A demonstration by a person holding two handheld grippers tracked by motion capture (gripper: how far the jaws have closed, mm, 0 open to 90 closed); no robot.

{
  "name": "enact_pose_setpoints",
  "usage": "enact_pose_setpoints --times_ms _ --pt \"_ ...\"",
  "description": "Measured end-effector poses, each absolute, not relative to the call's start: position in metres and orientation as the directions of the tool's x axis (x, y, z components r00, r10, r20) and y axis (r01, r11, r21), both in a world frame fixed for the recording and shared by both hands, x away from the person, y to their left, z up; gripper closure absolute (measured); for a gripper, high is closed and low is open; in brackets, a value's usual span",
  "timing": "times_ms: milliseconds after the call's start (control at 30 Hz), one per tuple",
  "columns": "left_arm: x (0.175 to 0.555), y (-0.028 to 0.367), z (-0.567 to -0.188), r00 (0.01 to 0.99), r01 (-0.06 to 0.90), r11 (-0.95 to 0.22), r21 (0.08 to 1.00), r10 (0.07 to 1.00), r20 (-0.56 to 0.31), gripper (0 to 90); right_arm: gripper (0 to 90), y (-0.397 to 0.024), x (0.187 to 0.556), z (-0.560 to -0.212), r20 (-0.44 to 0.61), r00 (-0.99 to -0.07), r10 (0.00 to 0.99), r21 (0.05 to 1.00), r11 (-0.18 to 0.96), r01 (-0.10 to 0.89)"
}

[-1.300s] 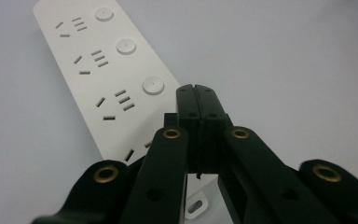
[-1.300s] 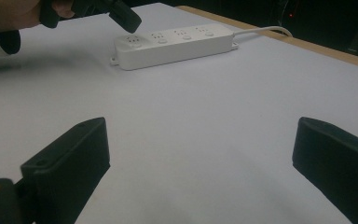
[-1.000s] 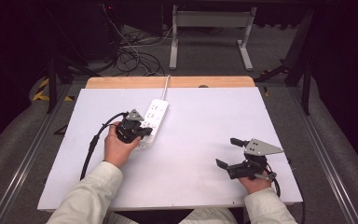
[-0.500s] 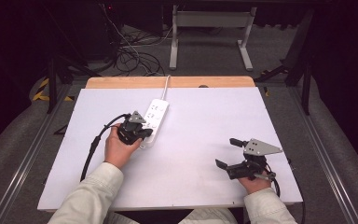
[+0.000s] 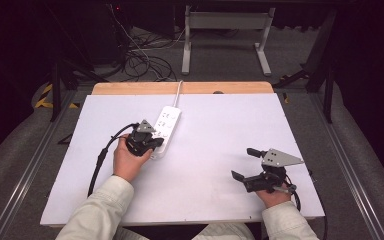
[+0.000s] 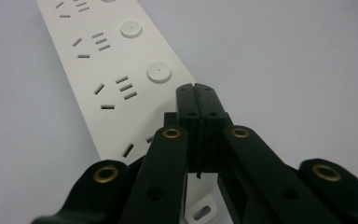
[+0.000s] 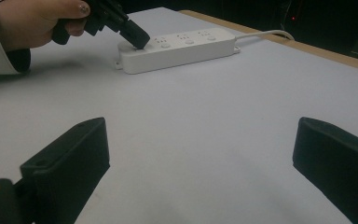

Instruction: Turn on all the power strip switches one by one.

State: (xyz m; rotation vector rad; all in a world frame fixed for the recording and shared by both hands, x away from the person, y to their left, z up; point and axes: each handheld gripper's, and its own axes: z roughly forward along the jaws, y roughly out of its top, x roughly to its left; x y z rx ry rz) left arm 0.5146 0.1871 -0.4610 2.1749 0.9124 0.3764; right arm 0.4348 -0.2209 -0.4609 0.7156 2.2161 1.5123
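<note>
High view looks down; both gripper views, low, share the power strip [image 5: 164, 131].

White power strip [image 5: 166, 129] with round white buttons, white cord [image 5: 178, 93], pale grey-white desk [image 5: 220, 145] with a tan wooden far edge, black left gripper [image 5: 156, 144], black right gripper [image 5: 244, 164] with grey plate, cream sleeves [image 5: 100, 210]

Both claws black plastic, brass rivets at the linkage pivots. Right claw [image 5: 242, 162] carries a grey triangular plate; black cable trails off left claw [image 5: 156, 143], frame left. Sleeves pale beige.
</note>
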Motion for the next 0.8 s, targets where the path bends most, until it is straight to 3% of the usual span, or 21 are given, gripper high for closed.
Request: enact_pose_setpoints --times_ms 233,800 --pt "0.5111 0.1820 -0.4605 0.699 0.476 -0.508 0.718 0.714 0.041 90.0 4.2 -0.2205 0.4345 -0.4608 -0.015 -0.806 0.592 0.932 0.299 0.202" --pt "0.5112 0.1853 -0.4639 0.696 0.482 -0.480 0.733 0.718 0.012 90.0 4.2 -0.2203 0.4344 -0.4612 -0.013 -0.808 0.589 0.931 0.301 0.205"
